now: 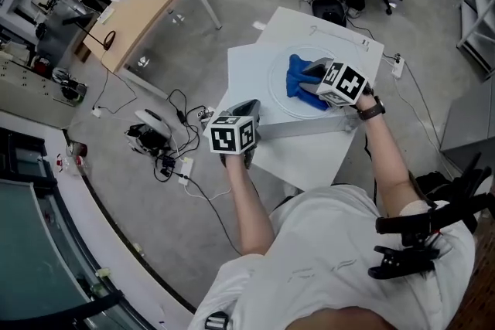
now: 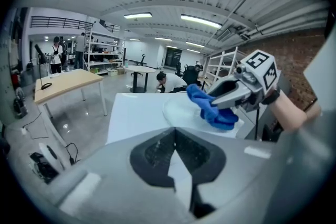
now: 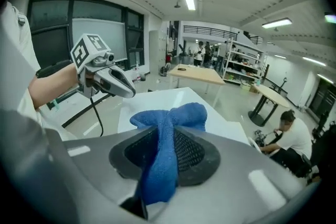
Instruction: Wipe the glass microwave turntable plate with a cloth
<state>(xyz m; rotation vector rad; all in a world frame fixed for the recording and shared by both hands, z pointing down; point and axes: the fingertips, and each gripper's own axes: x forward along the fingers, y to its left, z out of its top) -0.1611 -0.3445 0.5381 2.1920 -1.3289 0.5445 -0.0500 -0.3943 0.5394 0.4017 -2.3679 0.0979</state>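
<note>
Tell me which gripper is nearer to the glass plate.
Right. The right gripper is over the glass plate, holding the blue cloth; the left gripper is by the table edge, off the plate.

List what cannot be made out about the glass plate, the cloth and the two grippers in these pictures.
- Head view: the part of the glass plate under the blue cloth and the right gripper is covered. Any stains on the plate are too small to see.
- Right gripper view: the plate cannot be made out behind the jaws and the clamped cloth.
- Head view: the left gripper hides its jaws behind its own body.
</note>
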